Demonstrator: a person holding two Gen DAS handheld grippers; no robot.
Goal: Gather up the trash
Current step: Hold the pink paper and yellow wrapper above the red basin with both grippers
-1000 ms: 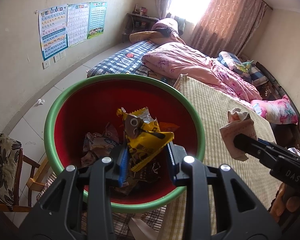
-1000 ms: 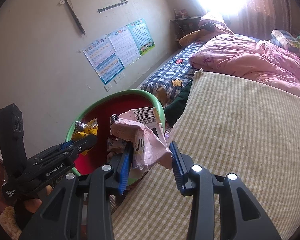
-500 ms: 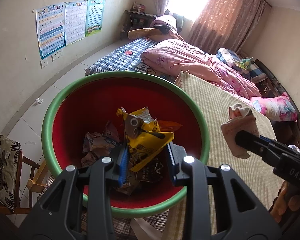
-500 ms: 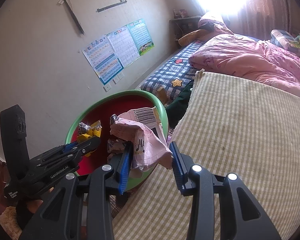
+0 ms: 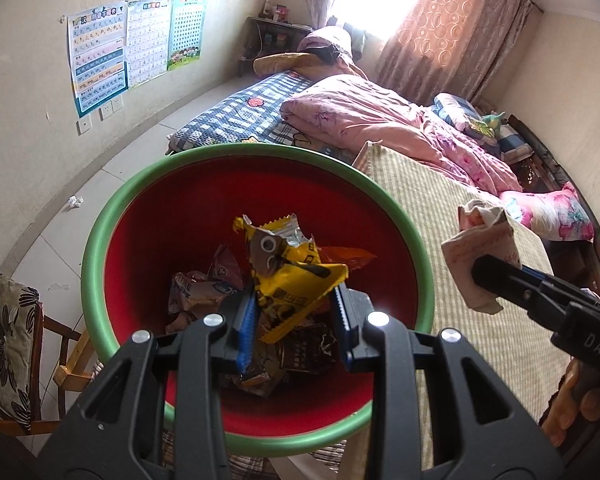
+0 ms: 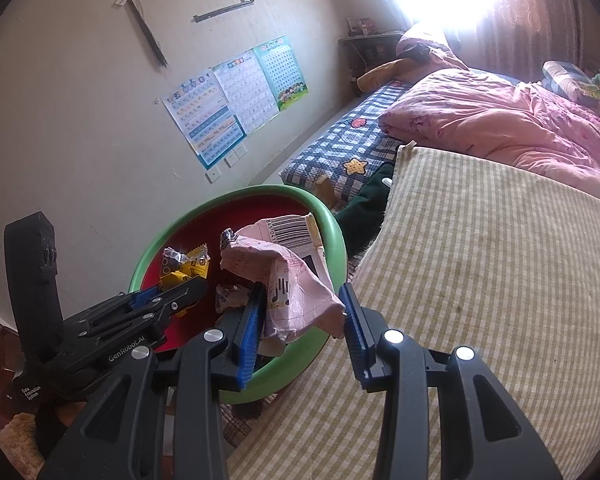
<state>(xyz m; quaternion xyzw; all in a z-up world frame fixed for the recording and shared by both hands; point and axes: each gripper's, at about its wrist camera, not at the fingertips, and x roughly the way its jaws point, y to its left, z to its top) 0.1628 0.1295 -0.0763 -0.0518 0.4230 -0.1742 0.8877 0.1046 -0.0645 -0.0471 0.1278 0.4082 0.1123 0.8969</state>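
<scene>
A yellow snack wrapper (image 5: 296, 280) is clamped by the left gripper (image 5: 296, 320) over the red bin (image 5: 112, 232) (green-rimmed); a pink wrapper (image 6: 292, 284) is gripped by the right gripper (image 6: 302, 328).

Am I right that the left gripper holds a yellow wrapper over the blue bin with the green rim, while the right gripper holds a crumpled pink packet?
Not quite: the bin is red inside, not blue, as the left wrist view shows. The rest holds: the left gripper holds the yellow wrapper over it, and the right gripper holds the crumpled pink packet.
</scene>
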